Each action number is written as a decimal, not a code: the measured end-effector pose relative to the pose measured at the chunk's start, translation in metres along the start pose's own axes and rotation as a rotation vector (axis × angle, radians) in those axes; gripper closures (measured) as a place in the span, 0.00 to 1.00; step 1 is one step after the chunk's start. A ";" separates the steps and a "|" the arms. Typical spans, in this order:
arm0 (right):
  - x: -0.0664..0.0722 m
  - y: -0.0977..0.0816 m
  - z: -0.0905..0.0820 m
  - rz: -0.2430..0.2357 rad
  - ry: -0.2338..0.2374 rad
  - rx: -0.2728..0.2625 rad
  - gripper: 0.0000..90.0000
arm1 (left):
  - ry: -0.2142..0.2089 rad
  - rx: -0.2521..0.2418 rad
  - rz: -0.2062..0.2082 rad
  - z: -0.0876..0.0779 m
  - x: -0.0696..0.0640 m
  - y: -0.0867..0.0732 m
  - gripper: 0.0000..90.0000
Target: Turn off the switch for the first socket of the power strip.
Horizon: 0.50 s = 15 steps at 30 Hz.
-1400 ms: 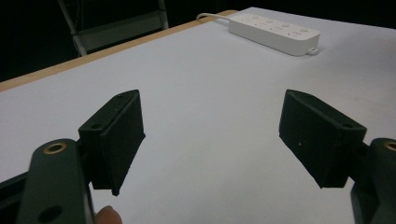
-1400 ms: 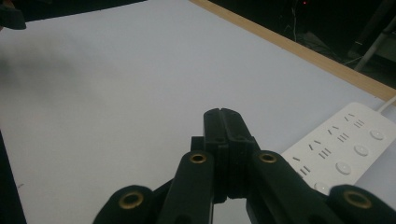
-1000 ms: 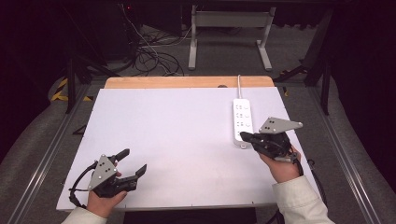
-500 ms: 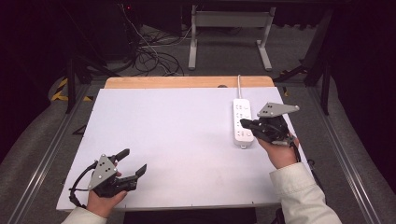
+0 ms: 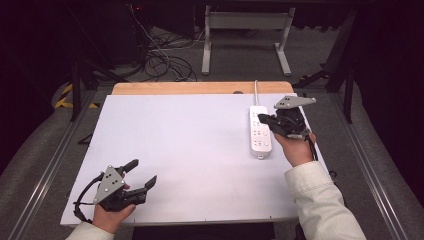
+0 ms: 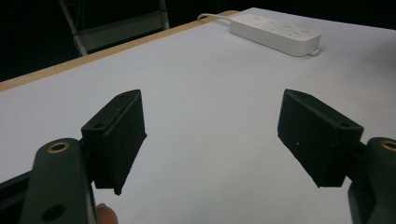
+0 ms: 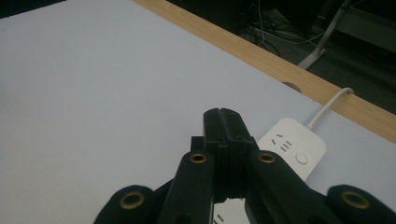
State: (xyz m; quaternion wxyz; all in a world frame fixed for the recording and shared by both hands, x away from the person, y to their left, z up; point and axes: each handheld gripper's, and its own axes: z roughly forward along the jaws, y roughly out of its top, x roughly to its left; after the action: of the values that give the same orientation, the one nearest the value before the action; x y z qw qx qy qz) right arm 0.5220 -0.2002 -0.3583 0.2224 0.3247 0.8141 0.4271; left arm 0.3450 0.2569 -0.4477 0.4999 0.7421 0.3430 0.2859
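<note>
We saw the left gripper low at the near left corner of the worktop, held in one hand. In the left gripper view its two black jaws stood wide apart with only bare white surface between them, holding nothing.

Moving rightward, the broad middle of the white worktop carried no loose things that we could make out. A strip of wood ran along the far edge.

Farther right lay the one power strip, white and lengthwise, its far end toward the wooden edge and its single white cable running off over that edge. We counted one strip and one cable; the sockets were too small for us to count with confidence in the high view. In the left gripper view the power strip lay well apart, at the far side.

At the right, the right gripper hung over the far half of the power strip, borne by the other hand in a pale sleeve. In the right gripper view its jaws were pressed flat together with nothing between them, and the power strip lay just beyond and beneath the tips; whether they touched it we could not tell.

We counted two grippers and two hands.
</note>
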 end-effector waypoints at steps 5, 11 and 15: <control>-0.009 0.002 0.010 0.015 -0.019 0.016 1.00 | -0.001 -0.001 0.007 0.000 0.000 0.000 0.27; -0.024 0.004 0.029 0.038 -0.055 0.052 1.00 | -0.001 0.002 0.006 0.000 0.000 0.000 0.28; -0.034 0.004 0.042 0.038 -0.087 0.088 1.00 | 0.009 0.006 0.007 -0.001 0.000 -0.001 0.28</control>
State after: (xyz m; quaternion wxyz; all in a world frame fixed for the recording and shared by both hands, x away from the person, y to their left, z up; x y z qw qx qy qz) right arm 0.5738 -0.2000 -0.3746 0.2348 0.3677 0.8153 0.3806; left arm 0.3445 0.2577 -0.4484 0.4952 0.7435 0.3433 0.2900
